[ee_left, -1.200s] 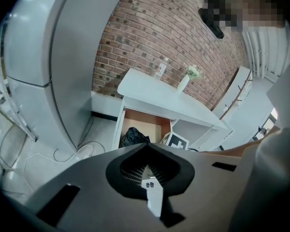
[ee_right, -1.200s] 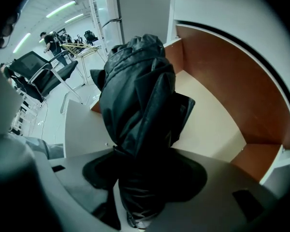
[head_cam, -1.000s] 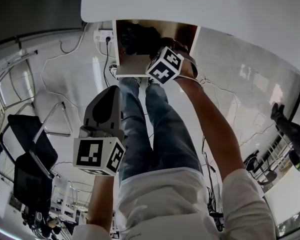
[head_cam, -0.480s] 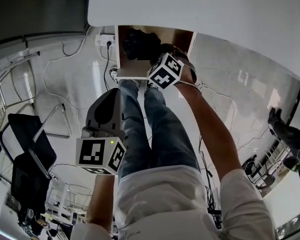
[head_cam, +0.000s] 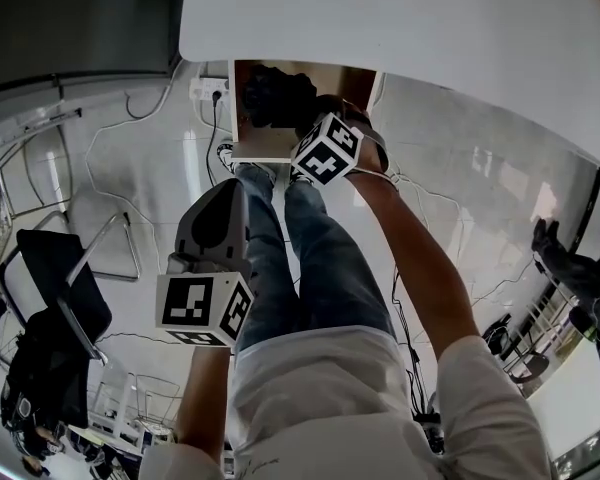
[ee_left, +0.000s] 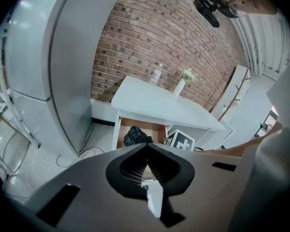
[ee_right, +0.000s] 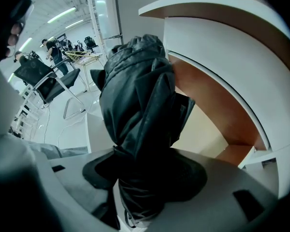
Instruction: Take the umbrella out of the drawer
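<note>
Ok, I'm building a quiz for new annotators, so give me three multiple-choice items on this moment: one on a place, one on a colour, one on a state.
1. Where is the umbrella?
A) on a chair seat
B) between the right gripper's jaws
C) on the floor

2. What colour is the umbrella?
A) red
B) yellow
C) black

3. How is the drawer?
A) pulled open
B) pushed shut
C) lying on the floor

Answers:
1 B, the right gripper view shows the jaws clamped on the folded umbrella.
2 C, its fabric is black in every view.
3 A, its wooden inside shows under the white table.
</note>
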{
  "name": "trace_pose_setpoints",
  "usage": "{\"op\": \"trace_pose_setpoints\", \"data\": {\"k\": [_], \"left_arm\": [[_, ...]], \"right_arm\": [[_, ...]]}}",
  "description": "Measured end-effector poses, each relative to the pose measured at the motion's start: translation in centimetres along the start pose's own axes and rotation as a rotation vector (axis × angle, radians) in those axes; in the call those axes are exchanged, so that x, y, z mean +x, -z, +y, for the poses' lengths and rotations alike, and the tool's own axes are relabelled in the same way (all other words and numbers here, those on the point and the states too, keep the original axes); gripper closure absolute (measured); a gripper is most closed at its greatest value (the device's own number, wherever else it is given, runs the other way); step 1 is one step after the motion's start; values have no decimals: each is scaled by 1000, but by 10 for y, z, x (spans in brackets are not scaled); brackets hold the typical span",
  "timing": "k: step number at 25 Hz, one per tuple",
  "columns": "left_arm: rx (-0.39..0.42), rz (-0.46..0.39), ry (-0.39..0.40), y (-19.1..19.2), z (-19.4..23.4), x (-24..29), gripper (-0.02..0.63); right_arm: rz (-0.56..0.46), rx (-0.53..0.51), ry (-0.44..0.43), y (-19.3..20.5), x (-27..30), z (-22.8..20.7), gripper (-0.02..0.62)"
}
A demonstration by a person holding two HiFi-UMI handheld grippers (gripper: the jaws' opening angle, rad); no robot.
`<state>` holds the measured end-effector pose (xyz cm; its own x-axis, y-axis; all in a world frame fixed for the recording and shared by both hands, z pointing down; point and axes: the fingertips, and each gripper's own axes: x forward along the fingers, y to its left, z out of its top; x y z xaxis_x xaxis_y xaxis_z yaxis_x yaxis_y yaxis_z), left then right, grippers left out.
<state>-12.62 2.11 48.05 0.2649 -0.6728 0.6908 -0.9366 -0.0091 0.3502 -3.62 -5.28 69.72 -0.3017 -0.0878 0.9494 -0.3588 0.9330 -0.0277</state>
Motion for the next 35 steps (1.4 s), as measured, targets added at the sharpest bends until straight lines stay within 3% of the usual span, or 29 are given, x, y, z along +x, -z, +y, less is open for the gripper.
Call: {"op": "trace_pose_setpoints", "data": {"k": [35], "left_arm": [[13, -43, 6, -21, -38, -45, 589]], "right_arm": [[-45, -19, 7, -5, -69, 9, 333]]}}
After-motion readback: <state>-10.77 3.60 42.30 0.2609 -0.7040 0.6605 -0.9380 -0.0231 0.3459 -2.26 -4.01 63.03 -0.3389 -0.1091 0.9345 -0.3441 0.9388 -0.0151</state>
